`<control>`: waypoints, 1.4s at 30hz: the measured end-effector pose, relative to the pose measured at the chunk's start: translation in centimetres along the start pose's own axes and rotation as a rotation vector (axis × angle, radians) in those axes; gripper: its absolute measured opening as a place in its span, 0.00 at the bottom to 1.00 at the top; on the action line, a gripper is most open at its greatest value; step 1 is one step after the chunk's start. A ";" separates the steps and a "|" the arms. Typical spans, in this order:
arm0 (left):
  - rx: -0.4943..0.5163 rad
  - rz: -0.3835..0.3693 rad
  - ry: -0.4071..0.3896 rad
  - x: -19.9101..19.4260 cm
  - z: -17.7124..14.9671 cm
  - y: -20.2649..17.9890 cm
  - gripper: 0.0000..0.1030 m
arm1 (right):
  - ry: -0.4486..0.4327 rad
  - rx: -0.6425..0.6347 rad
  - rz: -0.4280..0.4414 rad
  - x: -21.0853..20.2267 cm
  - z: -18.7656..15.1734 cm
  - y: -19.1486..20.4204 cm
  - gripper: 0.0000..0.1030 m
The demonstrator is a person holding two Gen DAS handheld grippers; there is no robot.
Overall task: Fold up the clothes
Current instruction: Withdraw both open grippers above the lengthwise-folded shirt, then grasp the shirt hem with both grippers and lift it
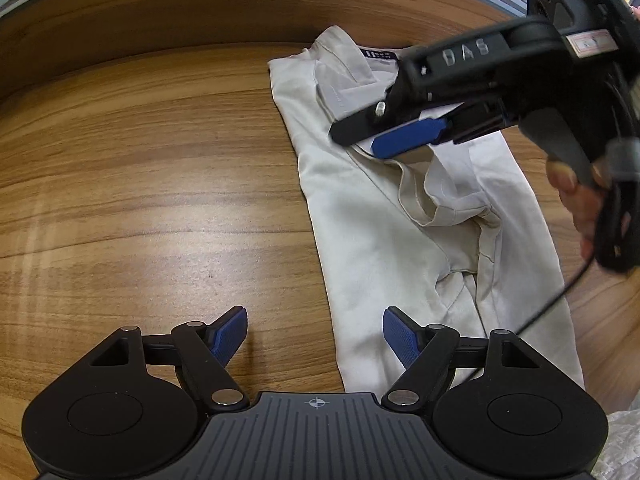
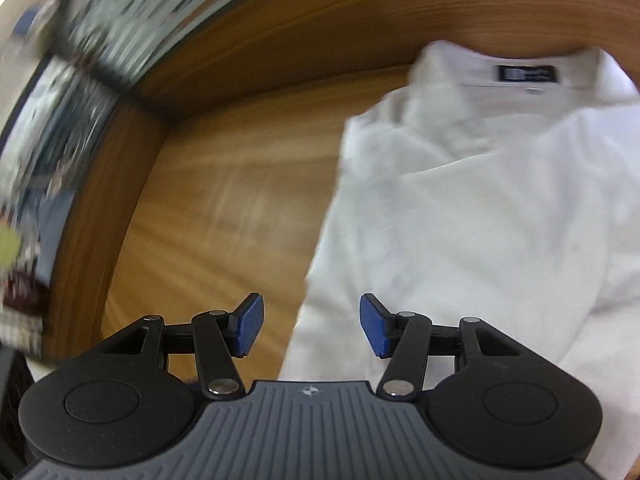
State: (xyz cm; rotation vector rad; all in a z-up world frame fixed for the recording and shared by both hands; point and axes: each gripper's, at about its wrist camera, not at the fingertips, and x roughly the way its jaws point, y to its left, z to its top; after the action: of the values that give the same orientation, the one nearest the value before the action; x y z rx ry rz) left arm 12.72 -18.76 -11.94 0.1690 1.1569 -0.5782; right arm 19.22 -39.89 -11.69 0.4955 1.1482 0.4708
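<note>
A cream collared shirt (image 1: 360,220), folded into a long strip, lies on the wooden table (image 1: 140,160) with its dark neck label (image 1: 378,55) at the far end. My left gripper (image 1: 314,320) stands open at the near end. Its right pad is over the cloth, its left pad over bare wood, and nothing is pinched. My right gripper (image 1: 356,140) hovers over the shirt's chest just below the collar. In the blurred right wrist view that gripper (image 2: 311,312) is open and empty, straddling the left edge of the shirt (image 2: 480,220), with the label (image 2: 528,73) ahead.
A person's hand (image 1: 580,200) holds the right gripper's handle at the right edge, and a black cable (image 1: 552,304) trails from it across the shirt. Bare wood (image 2: 240,180) spreads left of the shirt. The table's raised wooden rim (image 2: 132,184) curves along the far and left sides.
</note>
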 end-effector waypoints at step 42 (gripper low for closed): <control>0.095 0.017 -0.106 -11.9 -26.2 -5.5 0.80 | -0.231 -0.067 -0.302 -20.6 -41.4 2.6 0.62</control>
State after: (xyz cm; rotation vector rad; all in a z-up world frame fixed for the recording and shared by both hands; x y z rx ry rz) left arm -14.73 -8.46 -11.03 0.2272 1.0249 -0.6206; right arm -26.76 -44.58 -8.56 0.3020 0.9598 0.1839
